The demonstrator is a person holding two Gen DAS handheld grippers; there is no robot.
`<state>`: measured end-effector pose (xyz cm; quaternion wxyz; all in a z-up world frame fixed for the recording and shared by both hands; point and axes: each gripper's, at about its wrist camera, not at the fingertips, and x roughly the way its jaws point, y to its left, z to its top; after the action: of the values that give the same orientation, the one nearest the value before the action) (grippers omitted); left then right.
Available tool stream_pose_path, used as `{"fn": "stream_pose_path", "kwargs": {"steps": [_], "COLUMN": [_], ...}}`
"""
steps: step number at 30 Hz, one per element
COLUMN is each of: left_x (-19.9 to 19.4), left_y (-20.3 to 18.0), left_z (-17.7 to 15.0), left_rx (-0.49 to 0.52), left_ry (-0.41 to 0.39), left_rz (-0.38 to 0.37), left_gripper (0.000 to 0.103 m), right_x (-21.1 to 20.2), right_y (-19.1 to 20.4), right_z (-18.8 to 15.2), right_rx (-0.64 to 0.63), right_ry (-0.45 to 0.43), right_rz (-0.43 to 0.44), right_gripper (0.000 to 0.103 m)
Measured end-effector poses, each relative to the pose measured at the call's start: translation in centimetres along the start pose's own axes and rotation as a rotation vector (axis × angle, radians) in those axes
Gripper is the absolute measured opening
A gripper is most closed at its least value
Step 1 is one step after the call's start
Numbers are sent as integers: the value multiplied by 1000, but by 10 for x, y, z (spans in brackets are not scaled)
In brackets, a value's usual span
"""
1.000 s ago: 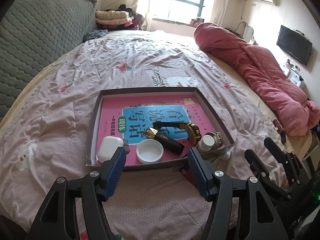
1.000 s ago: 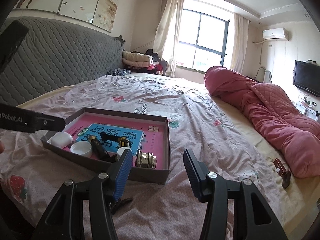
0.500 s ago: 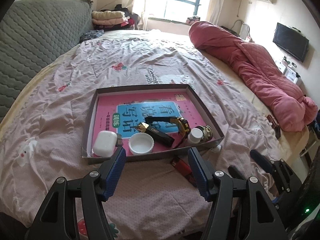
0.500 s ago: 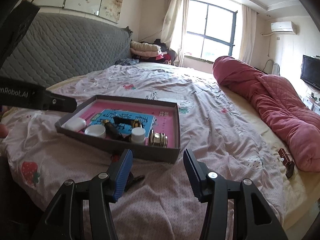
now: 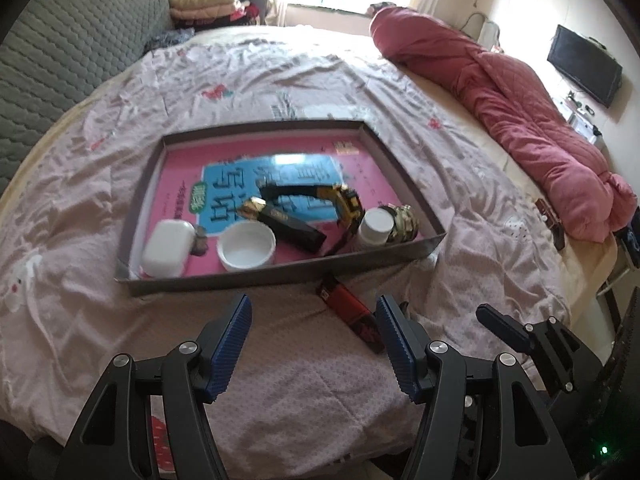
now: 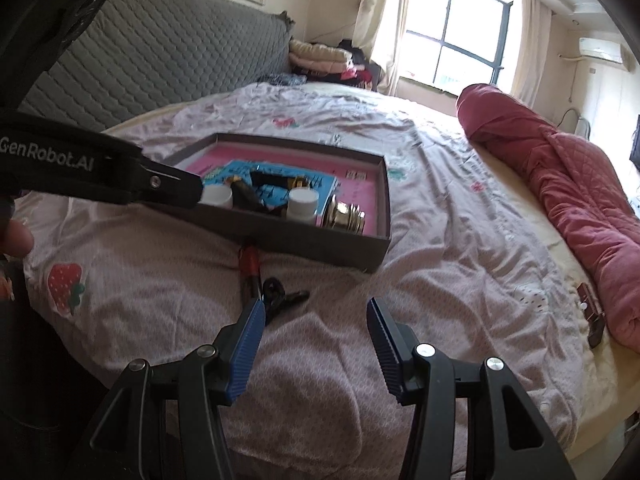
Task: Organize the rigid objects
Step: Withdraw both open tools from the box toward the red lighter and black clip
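Covering most of both views, the bed (image 5: 120, 128) is seen with a shallow box (image 5: 404, 168) resting on it. Inside the box are held a white case (image 5: 167, 246), a white lid (image 5: 246, 247) and a toy digger (image 5: 344, 204). A red lighter (image 5: 352, 312) lies just outside. Both the left tool (image 5: 312, 344) and right tool (image 6: 316, 346) are held open, empty.

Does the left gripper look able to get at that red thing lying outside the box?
Probably yes. The red object lies bare on the bedspread just beyond the open left gripper, beside its right finger; nothing covers it.
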<state>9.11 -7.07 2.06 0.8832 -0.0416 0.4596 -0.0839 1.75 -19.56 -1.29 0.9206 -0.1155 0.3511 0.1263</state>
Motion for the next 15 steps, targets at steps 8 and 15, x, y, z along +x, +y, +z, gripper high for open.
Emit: {"fn": "stream_pose_path", "kwargs": {"steps": [8, 15], "left_x": [43, 72], "left_y": [-1, 5], "left_z": [3, 8], "left_rx": [-111, -269], "left_ry": [101, 174], "left_rz": [-60, -105], "left_gripper": [66, 66], "right_x": [9, 15], "right_y": [-5, -17], "right_z": [-3, -3], "right_rx": [35, 87], "right_ry": [35, 48], "right_rz": [31, 39], "right_gripper": [53, 53]}}
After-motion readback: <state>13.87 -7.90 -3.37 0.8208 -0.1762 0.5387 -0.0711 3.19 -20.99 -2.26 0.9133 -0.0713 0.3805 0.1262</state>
